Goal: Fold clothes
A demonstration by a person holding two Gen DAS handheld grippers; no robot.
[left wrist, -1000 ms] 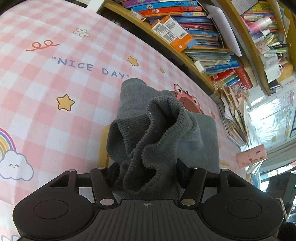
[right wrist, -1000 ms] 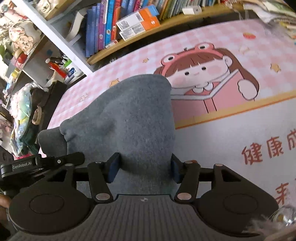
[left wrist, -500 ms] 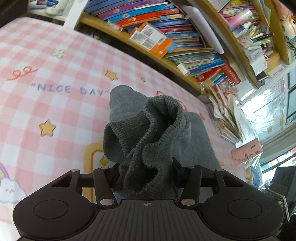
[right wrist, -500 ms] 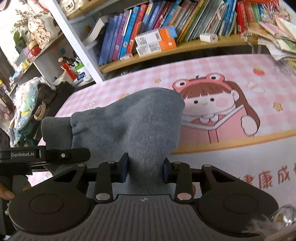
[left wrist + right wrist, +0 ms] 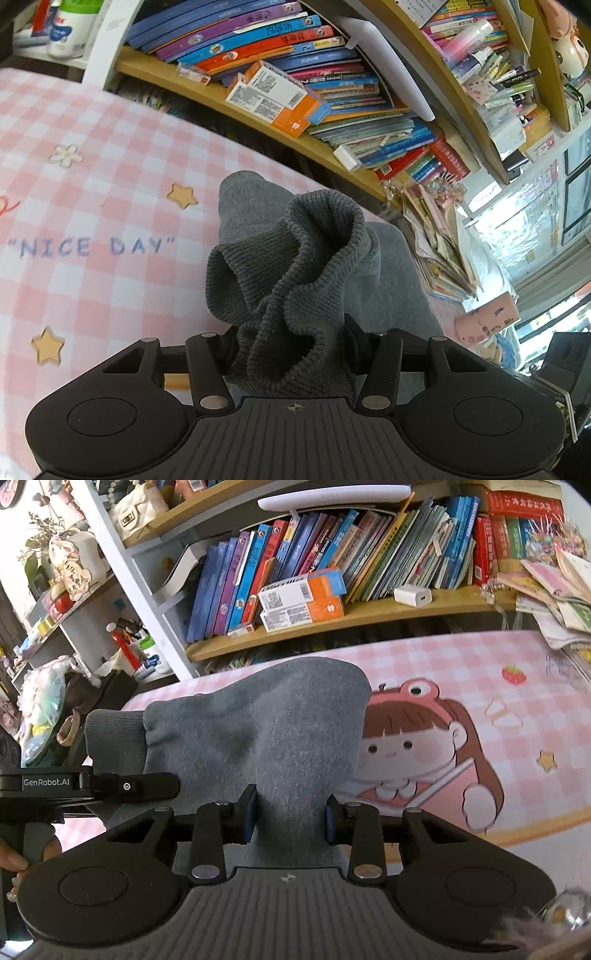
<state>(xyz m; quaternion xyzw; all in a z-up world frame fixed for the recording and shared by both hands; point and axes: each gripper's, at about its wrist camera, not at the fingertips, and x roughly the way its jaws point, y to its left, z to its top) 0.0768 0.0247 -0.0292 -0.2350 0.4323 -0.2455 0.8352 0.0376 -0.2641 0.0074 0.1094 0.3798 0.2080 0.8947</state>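
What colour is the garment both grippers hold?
Grey garment; its ribbed cuff shows best in the left wrist view.

Right gripper pinching grey garment above pink mat, left gripper clamping its ribbed cuff, bookshelf behind

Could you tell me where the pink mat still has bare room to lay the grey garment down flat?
Bare room lies left of the grey garment, around the NICE DAY lettering, and right of it over the cartoon girl print. The paper pile crowds the mat's far right corner; the bookshelf borders its back edge.
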